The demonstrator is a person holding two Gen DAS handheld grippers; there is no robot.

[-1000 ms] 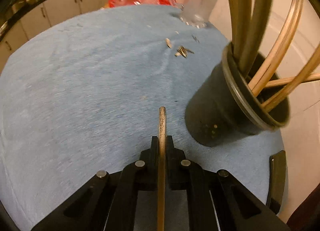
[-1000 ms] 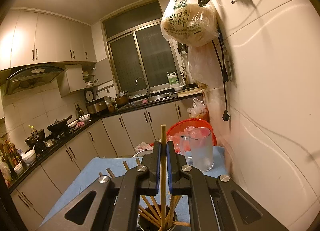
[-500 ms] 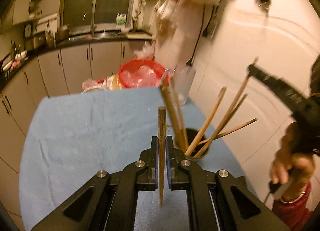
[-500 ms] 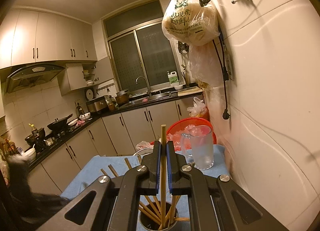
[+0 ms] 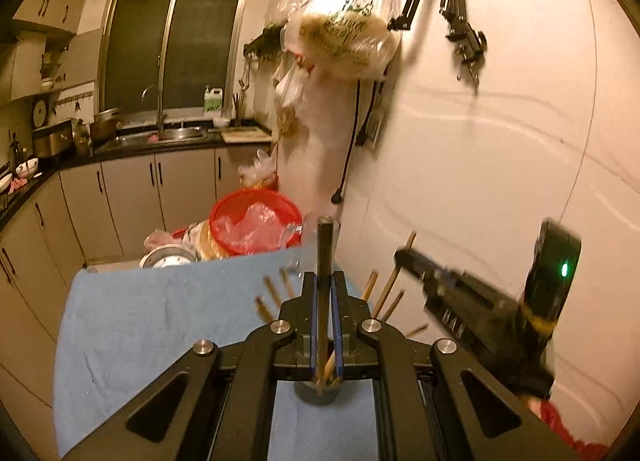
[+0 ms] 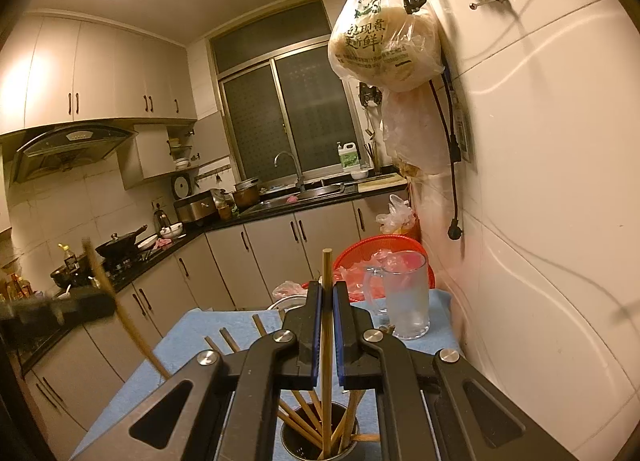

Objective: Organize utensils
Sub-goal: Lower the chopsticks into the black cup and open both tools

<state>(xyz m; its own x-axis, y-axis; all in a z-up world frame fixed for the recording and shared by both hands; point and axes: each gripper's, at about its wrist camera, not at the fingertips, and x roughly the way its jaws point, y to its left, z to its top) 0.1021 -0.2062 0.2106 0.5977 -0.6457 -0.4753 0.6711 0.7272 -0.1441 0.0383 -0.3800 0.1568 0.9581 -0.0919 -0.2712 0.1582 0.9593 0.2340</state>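
Observation:
My left gripper is shut on a dark wooden chopstick, held upright over the dark holder cup with its lower end at the cup's mouth. My right gripper is shut on a light wooden chopstick, also upright, its lower end down inside the holder cup among several other chopsticks. The right gripper also shows, blurred, at the right of the left wrist view. The left gripper with its chopstick shows blurred at the left of the right wrist view.
The cup stands on a blue towel over the table, close to the white tiled wall. A glass mug and a red basket sit at the far end. A metal bowl lies beyond the towel's edge.
My left gripper has swung up from pointing down at the towel to upright, bringing its chopstick over the cup. My right gripper has risen slightly, still holding its chopstick in the cup.

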